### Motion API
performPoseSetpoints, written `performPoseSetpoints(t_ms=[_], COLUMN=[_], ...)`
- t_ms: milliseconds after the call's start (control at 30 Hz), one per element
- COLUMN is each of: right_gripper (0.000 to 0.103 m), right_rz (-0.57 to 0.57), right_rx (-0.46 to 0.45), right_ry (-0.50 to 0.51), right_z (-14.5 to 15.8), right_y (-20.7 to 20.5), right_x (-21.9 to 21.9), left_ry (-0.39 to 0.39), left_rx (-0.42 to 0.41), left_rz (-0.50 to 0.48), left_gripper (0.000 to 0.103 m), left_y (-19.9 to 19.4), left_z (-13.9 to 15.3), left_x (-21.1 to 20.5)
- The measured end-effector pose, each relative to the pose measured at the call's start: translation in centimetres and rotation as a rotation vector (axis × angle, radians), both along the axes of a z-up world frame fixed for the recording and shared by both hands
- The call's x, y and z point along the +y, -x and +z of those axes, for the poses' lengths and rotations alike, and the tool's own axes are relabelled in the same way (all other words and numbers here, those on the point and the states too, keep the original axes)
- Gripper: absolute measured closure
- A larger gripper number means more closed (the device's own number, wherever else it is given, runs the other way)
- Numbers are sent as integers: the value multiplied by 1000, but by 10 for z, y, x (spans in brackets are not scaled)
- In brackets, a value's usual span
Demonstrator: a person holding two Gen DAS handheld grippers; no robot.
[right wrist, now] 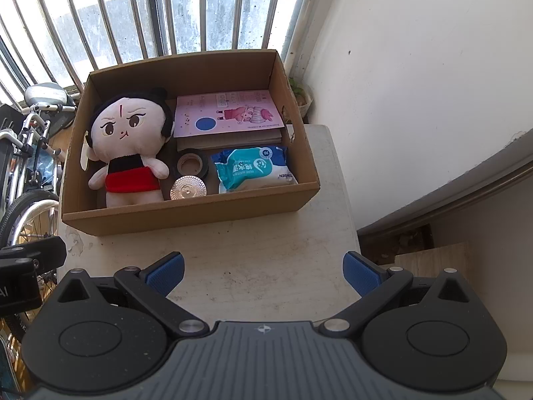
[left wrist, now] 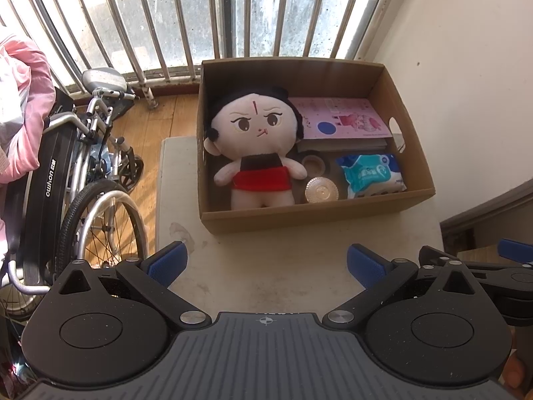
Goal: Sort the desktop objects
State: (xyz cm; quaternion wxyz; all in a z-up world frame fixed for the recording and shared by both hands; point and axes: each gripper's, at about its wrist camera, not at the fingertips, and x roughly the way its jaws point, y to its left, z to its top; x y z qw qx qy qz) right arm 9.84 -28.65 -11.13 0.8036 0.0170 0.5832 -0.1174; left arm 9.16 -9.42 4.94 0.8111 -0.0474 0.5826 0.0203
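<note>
A brown cardboard box stands at the far end of a white table. In it lie a plush doll, a pink booklet on a book, a tape roll, a round shiny disc and a blue wet-wipes pack. My left gripper and right gripper are both open and empty, above the table in front of the box.
A folded wheelchair stands left of the table. Window bars run behind the box. A white wall is to the right. Pink cloth hangs at far left. The right gripper's body shows beside my left one.
</note>
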Motion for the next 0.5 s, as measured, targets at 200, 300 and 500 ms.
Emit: performPoseSetpoints(t_ms=[200, 300, 500], right_gripper=[0, 0, 0], right_rz=[-3, -4, -4], right_rx=[1, -1, -2], right_ry=[1, 2, 3], right_z=[0, 1, 1], right_y=[-2, -2, -3], right_x=[-2, -3, -3], left_ry=[2, 3, 4], left_rx=[2, 4, 4], left_rz=[1, 1, 2], left_gripper=[0, 0, 0], left_y=[-1, -1, -2], left_z=[-1, -2, -3], left_x=[0, 0, 0])
